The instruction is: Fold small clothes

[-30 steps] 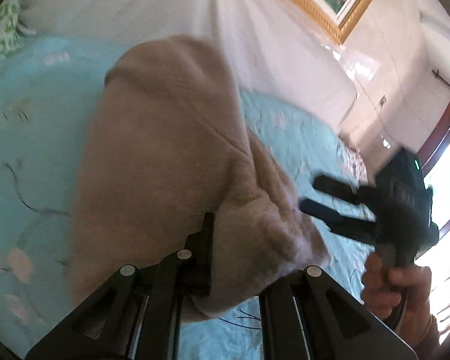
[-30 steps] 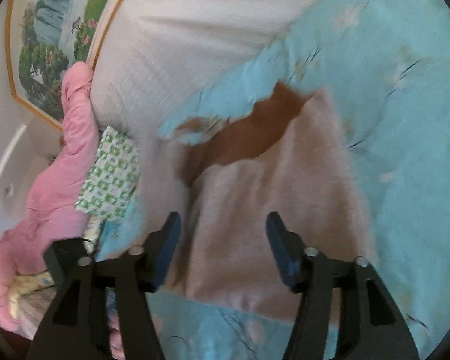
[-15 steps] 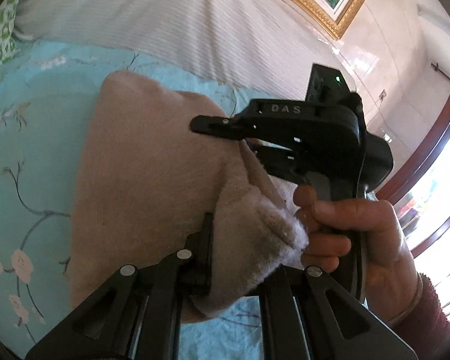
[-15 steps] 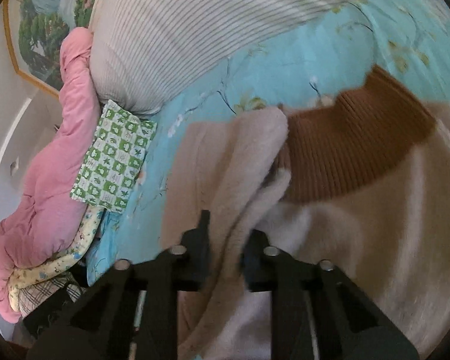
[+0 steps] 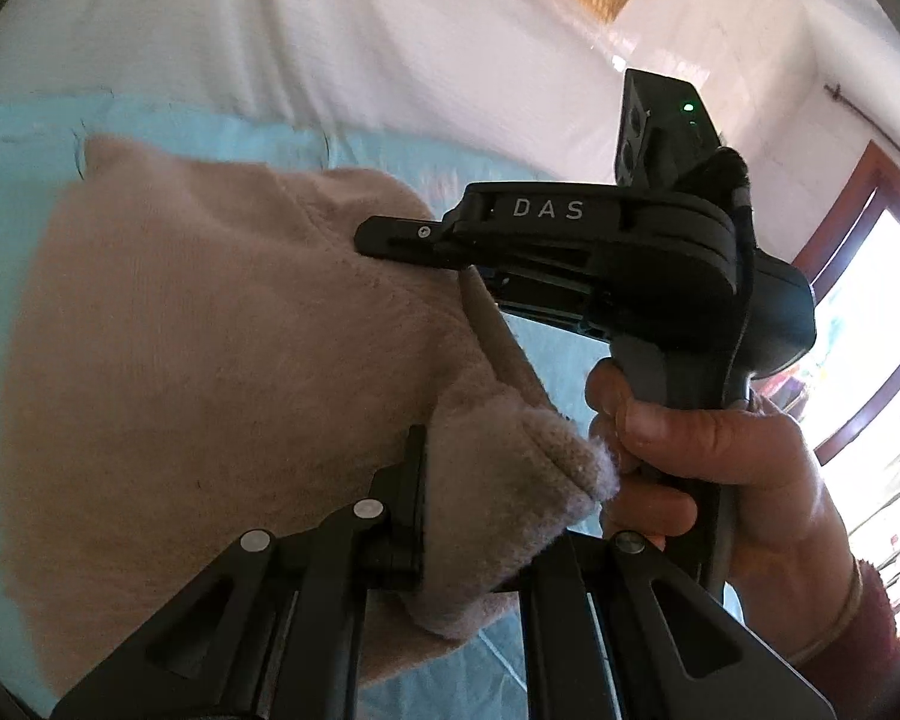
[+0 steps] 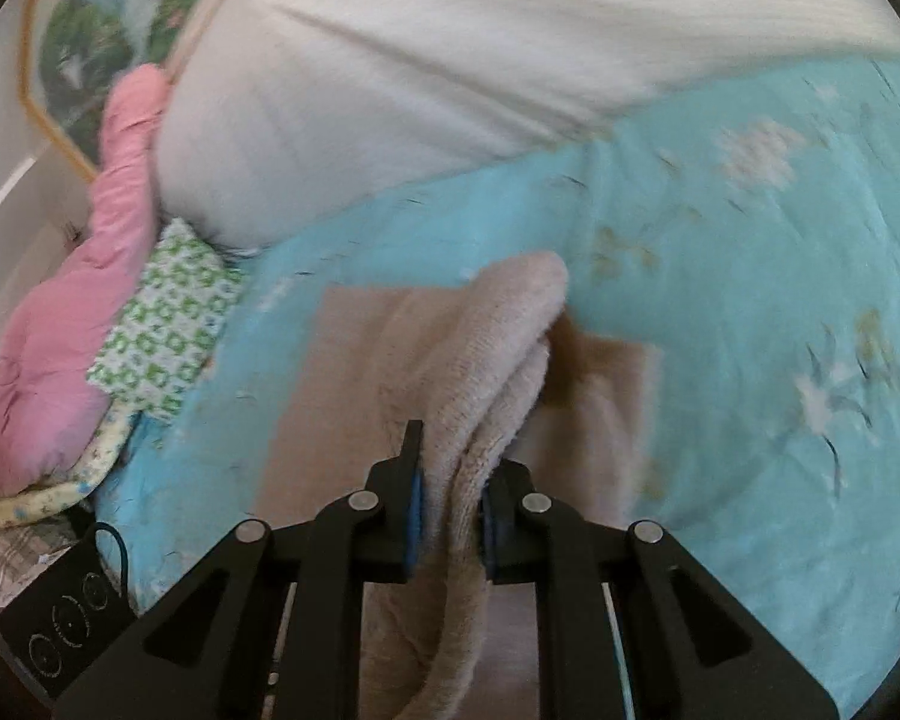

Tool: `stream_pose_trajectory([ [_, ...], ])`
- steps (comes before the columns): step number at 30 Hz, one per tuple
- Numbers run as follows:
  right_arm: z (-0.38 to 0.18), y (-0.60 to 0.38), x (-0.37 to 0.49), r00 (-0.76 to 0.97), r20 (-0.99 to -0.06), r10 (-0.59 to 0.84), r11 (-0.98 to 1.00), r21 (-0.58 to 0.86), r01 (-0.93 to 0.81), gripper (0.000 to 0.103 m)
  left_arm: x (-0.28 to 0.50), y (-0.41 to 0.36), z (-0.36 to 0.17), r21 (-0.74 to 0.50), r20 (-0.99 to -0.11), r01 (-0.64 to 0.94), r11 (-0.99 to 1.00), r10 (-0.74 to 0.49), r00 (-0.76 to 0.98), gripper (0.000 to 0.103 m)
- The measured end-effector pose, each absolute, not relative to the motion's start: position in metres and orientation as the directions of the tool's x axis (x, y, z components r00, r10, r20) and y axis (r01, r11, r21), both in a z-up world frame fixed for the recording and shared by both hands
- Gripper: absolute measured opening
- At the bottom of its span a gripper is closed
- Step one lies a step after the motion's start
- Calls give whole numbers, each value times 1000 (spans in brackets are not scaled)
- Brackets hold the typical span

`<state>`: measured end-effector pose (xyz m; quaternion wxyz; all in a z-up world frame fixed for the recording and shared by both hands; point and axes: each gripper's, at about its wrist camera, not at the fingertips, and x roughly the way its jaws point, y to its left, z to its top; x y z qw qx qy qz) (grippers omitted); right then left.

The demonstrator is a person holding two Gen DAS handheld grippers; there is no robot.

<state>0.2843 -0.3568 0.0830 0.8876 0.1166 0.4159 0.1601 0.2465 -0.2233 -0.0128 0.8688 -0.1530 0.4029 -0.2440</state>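
Partly hidden, sweater point(image 5: 210, 360) folds bury both grippers' fingers point(image 6: 413, 480).

Both tools point(image 5: 450, 516) point(image 6: 450, 510) clamped tight

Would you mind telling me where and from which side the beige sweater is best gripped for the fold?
Probably at its bunched edges, from the near side. The beige sweater is thick, and its gathered folds rise off the blue bedspread, giving the jaws something to bite. Both the right gripper and left gripper are already clamped that way.
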Motion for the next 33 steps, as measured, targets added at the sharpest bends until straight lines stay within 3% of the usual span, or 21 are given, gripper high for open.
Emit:
stream_pose_trajectory([
  [7, 55, -377, 280, 615, -691, 379, 919, 358, -163, 16, 246, -230, -29, -443, -652, 301, 844, -534, 538, 8],
  [11, 57, -376, 278, 629, -689, 360, 927, 342, -157, 21, 246, -223, -26, -457, -650, 316, 831, -555, 519, 18],
  [12, 58, -376, 277, 630, -691, 354, 930, 333, -157, 23, 249, -223, -27, -463, -650, 319, 827, -561, 512, 24],
  [14, 62, -378, 271, 643, -698, 315, 944, 300, -138, 40, 241, -220, -25, -481, -650, 330, 812, -583, 488, 37],
  [16, 64, -383, 263, 660, -689, 299, 948, 295, -121, 56, 233, -216, -21, -501, -638, 335, 798, -603, 479, 62],
  [18, 66, -390, 255, 670, -678, 303, 941, 322, -99, 65, 221, -208, -15, -512, -625, 344, 787, -616, 480, 71],
  [22, 67, -400, 240, 683, -657, 318, 925, 373, -72, 78, 205, -191, -4, -516, -611, 365, 775, -632, 477, 74],
  [33, 54, -401, 232, 642, -676, 362, 907, 416, -73, 81, 243, -88, 3, -513, -634, 210, 832, -533, 561, 84],
])
